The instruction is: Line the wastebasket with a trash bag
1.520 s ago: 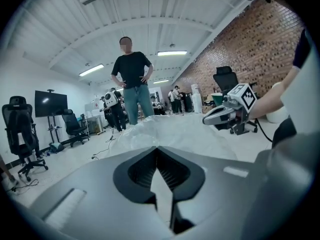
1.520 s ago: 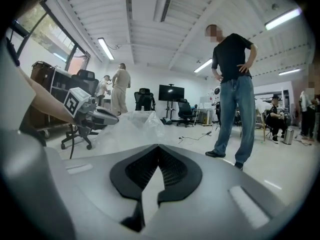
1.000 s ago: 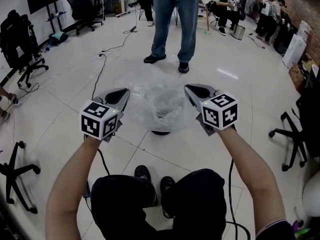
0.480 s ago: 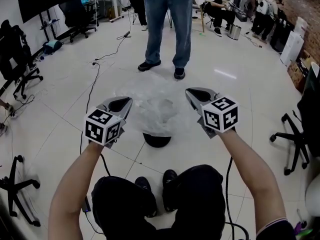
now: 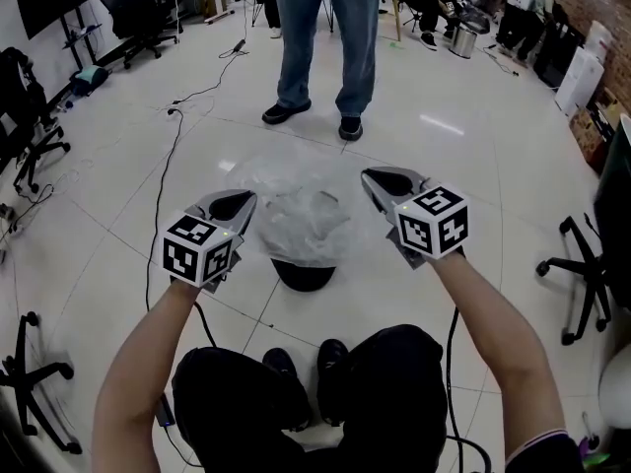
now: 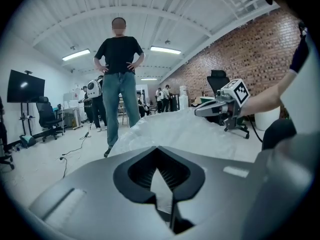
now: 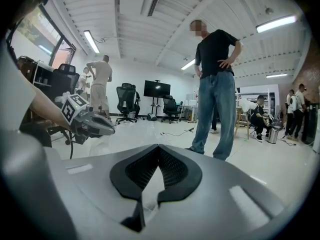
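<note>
- Your left gripper [image 5: 240,203] and right gripper [image 5: 379,181] each have the jaws pressed together on an edge of the trash bag [image 5: 306,220]; both grippers show black-and-white square patterns.
- The trash bag is clear, thin and crumpled, stretched between them just above the black wastebasket [image 5: 304,277].
- Beyond it, a person [image 5: 320,47] in jeans stands.

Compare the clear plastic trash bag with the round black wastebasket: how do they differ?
The clear plastic trash bag is translucent and crumpled; the round black wastebasket is opaque. The bag is held by the left gripper and right gripper; the wastebasket stands on the floor beneath it. Both lie between the grippers.
</note>
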### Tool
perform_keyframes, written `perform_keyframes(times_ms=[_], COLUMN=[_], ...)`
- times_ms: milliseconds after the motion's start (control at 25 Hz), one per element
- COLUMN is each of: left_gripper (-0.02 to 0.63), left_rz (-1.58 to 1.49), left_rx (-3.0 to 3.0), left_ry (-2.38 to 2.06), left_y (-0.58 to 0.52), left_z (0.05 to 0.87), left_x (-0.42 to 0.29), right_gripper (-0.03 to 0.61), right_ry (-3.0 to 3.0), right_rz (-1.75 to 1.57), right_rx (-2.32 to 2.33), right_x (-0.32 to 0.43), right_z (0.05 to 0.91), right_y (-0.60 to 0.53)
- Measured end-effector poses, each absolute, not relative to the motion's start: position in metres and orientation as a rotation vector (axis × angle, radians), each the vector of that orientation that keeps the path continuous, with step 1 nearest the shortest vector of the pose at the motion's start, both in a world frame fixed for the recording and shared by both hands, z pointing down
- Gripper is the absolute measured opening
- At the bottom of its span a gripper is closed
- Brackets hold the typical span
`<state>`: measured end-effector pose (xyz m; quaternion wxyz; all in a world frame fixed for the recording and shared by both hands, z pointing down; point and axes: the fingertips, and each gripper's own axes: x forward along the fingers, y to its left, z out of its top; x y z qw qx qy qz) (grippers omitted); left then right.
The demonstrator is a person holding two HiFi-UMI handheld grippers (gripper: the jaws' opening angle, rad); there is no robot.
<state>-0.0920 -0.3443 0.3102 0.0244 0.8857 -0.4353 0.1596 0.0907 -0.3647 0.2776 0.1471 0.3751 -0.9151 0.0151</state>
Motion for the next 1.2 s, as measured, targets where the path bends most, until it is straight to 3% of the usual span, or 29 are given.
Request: perform_keyframes(times_ms=[1200], left_gripper=[0.012], left_rz=[0.568], left_rx=[2.557], left_ry=[-1.315], left_y=[-0.382], left_z=[0.373], left_x=[-0.1], right_gripper=[0.002], right_ry=[-2.549], right_rz=[0.191], right_rx=[1.036], right_x=[0.088], right_z=[0.332], right_y=[-0.42])
